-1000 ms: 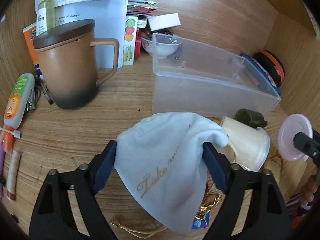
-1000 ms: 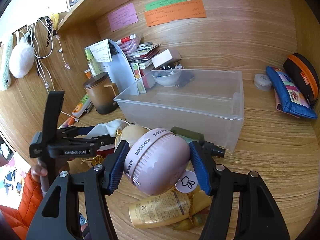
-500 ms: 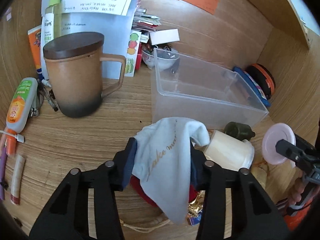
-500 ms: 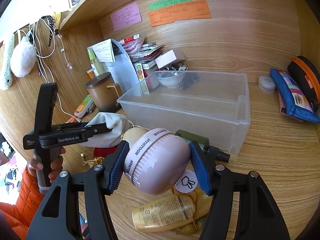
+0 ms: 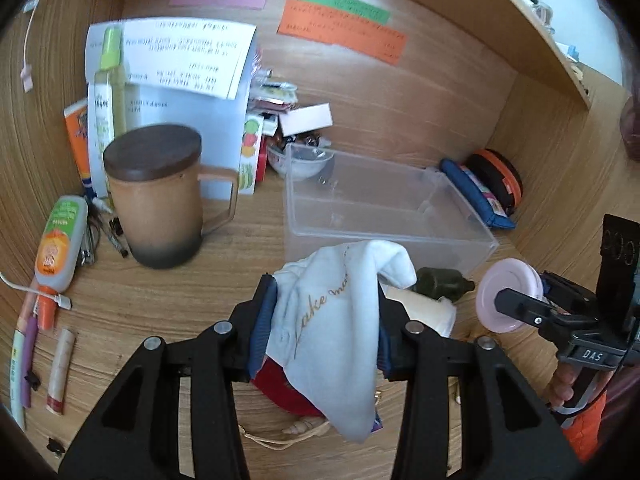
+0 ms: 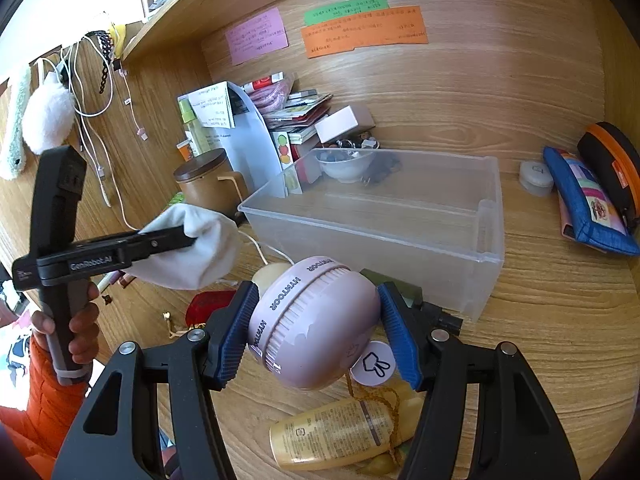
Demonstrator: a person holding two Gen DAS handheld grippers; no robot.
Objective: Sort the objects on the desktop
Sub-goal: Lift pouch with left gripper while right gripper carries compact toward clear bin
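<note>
My left gripper (image 5: 325, 322) is shut on a white cloth pouch (image 5: 336, 320) with gold lettering and holds it above the desk, in front of the clear plastic bin (image 5: 384, 216). The pouch also shows in the right wrist view (image 6: 192, 252), pinched in the left gripper (image 6: 188, 236). My right gripper (image 6: 320, 332) is shut on a round pink case (image 6: 312, 320) with a white tag, held in front of the bin (image 6: 400, 224). The pink case shows at the right of the left wrist view (image 5: 508, 296). The bin looks empty.
A brown lidded mug (image 5: 156, 196), paper stack (image 5: 176, 80) and white bowl (image 5: 300, 162) stand behind. A cream jar (image 5: 424, 310), dark green bottle (image 5: 440, 280), red pouch (image 6: 208, 304) and yellow tube (image 6: 340, 432) lie below the grippers. Blue and black-orange cases (image 6: 592, 200) sit right.
My left gripper closed on the white pouch and lifted it up off the desk, uncovering the red pouch. My right gripper rose slightly with the pink case.
</note>
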